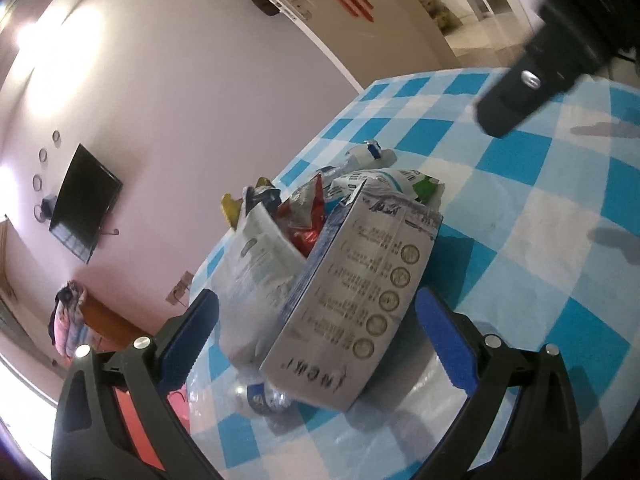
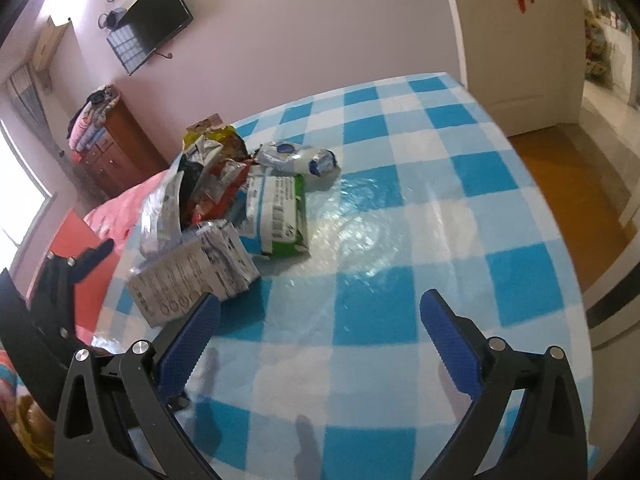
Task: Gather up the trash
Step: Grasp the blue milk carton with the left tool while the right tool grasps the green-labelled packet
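A pile of trash lies on a blue-and-white checked table. It holds a grey milk carton on its side, a silver foil bag, red snack wrappers, a white-and-green wipes pack and a crushed white bottle. My left gripper is open, its blue fingers on either side of the carton and foil bag, not touching. The carton also shows in the right wrist view. My right gripper is open and empty above bare tablecloth, right of the pile. The left gripper shows at that view's left.
A crushed clear bottle with a blue label lies under the carton's near end. A red surface lies beyond the table's left edge. A wall with a TV and a wooden dresser stand behind. A door is at the right.
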{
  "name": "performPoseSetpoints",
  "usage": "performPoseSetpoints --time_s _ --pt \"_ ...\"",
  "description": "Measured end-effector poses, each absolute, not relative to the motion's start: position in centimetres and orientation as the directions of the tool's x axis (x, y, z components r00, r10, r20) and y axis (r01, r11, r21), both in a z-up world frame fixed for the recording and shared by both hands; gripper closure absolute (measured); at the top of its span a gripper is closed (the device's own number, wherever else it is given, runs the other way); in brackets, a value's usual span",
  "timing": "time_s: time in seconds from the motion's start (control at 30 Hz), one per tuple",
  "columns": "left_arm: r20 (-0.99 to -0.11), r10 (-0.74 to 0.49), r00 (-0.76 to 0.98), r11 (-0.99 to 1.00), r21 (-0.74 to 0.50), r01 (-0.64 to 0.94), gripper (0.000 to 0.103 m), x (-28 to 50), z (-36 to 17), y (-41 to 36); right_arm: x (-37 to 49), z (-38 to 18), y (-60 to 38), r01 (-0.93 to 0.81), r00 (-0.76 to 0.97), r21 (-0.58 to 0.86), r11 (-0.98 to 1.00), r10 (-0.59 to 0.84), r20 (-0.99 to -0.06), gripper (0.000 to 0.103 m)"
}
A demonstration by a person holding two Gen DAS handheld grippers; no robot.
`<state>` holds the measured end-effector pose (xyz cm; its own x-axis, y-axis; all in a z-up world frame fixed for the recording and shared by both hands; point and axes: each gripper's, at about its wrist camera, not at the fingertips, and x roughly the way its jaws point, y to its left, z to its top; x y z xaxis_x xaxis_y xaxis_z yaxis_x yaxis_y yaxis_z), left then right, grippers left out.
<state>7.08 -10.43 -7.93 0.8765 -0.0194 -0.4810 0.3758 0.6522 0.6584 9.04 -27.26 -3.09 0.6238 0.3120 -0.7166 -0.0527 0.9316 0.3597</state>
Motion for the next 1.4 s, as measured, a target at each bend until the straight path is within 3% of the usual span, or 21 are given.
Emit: performPoseSetpoints --time_s 0.2,0.33,0.4,0.47,0.63,0.77,1.07,1.23,1.4 --pt "-0.497 -0.028 0.867 0.649 0.651 0.394 0.004 7.9 -7.9 -11.0 12.3 -2.8 -26.9 -0.085 0.602 0.436 0.896 0.395 -0.694 0.007" --pt "-0.519 -0.033 0.854 0.650 0.638 0.413 0.005 8.3 -8.0 -11.4 14.4 -3.0 -26.2 -0.107 0.576 0.462 0.880 0.433 -0.693 0.022" --pt "-0.541 -0.040 0.840 0.658 0.618 0.429 0.010 8.3 -8.4 -11.3 15.4 -3.3 -26.2 -0.107 0.569 0.479 0.872 0.448 -0.690 0.023" --pt "-0.564 -0.048 0.824 0.664 0.598 0.448 0.023 8.4 -8.4 -11.5 16.4 -3.4 -26.2 -0.112 0.561 0.499 0.859 0.469 -0.682 0.026" --pt "-0.556 -0.035 0.831 0.677 0.598 0.429 0.024 8.0 -8.4 -11.6 18.9 -4.2 -25.5 -0.141 0.505 0.544 0.827 0.533 -0.679 0.031" --pt "-0.552 -0.041 0.833 0.718 0.563 0.409 0.033 7.8 -7.7 -11.3 20.4 -5.2 -25.3 -0.134 0.478 0.588 0.798 0.571 -0.667 0.031" --pt "-0.568 -0.061 0.821 0.775 0.491 0.398 0.049 7.6 -6.6 -10.1 21.5 -6.2 -24.3 -0.135 0.475 0.552 0.823 0.543 -0.692 0.031" --pt "-0.603 -0.094 0.793 0.800 0.428 0.421 0.051 7.6 -5.7 -9.2 21.3 -6.0 -23.4 -0.159 0.502 0.443 0.882 0.458 -0.733 0.045" --pt "-0.655 -0.140 0.743 0.802 0.365 0.473 0.050 7.9 -4.8 -9.1 20.8 -6.1 -23.6 -0.171 0.511 0.430 0.887 0.453 -0.731 0.050"
